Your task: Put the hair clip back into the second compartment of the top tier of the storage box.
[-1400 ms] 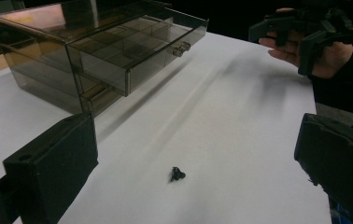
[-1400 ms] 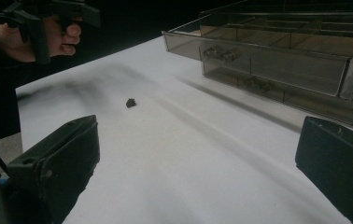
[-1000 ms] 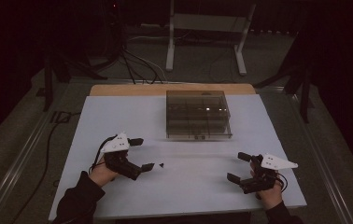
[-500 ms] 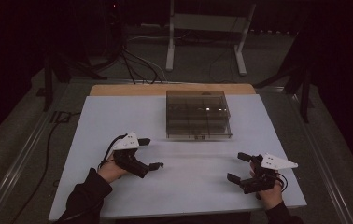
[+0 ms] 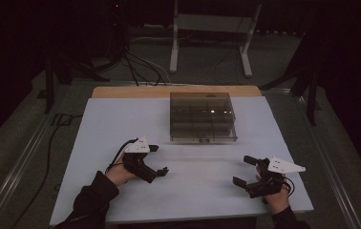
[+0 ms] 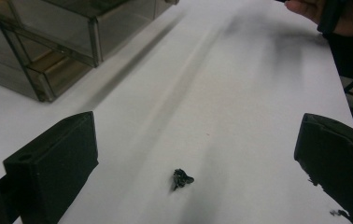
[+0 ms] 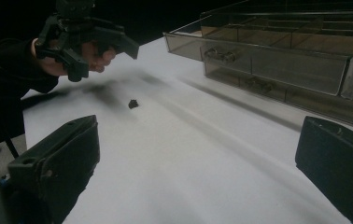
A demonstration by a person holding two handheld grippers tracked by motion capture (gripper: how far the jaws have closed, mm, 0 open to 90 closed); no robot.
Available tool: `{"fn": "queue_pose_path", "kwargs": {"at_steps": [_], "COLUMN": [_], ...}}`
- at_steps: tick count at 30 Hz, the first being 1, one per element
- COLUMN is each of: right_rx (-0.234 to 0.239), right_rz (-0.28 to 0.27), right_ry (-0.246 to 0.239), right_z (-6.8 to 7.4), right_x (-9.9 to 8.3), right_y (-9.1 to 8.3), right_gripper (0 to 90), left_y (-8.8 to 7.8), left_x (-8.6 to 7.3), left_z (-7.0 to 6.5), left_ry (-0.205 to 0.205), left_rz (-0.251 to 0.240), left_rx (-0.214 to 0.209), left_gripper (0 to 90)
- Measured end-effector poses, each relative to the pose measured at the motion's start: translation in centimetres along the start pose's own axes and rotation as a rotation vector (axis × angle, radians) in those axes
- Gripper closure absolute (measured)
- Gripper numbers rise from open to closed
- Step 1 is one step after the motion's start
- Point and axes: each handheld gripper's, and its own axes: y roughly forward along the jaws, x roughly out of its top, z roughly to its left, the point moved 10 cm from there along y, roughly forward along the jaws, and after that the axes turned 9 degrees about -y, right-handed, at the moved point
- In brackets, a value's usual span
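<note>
— Since the left gripper (image 5: pixel 158 160) hangs with jaws spread over the small black piece (image 6: pixel 182 178) lying on the white table (image 5: pixel 97 143), how should it close?
— Lower straight, centre the piece, then pinch gently. One piece, one clear drawer box (image 5: pixel 202 117), two grippers; the right gripper (image 5: pixel 245 171) waits agape, empty.

A white table (image 5: pixel 97 124) is standing in a dim room, with a strip of bare wood (image 5: pixel 121 91) showing along its far edge. Grey floor (image 5: pixel 16 148) is stretching around it. A pale metal stand (image 5: pixel 212 33) is rising behind, and black cables (image 5: pixel 140 67) are trailing across the floor into darkness.
</note>
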Motion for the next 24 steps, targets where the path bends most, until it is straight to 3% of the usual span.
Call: {"fn": "queue_pose_path", "kwargs": {"at_steps": [9, 13, 19, 24], "right_rx": [0.001, 0.002, 0.002, 0.003], "right_rz": [0.0, 0.001, 0.001, 0.002], "right_ry": [0.001, 0.0, 0.002, 0.001], "right_z": [0.0, 0.0, 0.0, 0.0], "right_x": [0.0, 0.0, 0.0, 0.0], "right_y": [0.0, 0.0, 0.0, 0.0], "right_gripper": [0.0, 0.0, 0.0, 0.0], "left_y": [0.9, 1.3, 1.6, 1.8], "left_x": [-1.1, -1.7, -2.4, -2.8], "left_z": [-0.1, -0.2, 0.2, 0.3], "left_ry": [0.016, 0.009, 0.02, 0.049], "left_rz": [0.049, 0.095, 0.149, 0.185], "left_rx": [-0.009, -0.013, 0.011, 0.023], "left_gripper": [0.6, 0.7, 0.6, 8.5]}}
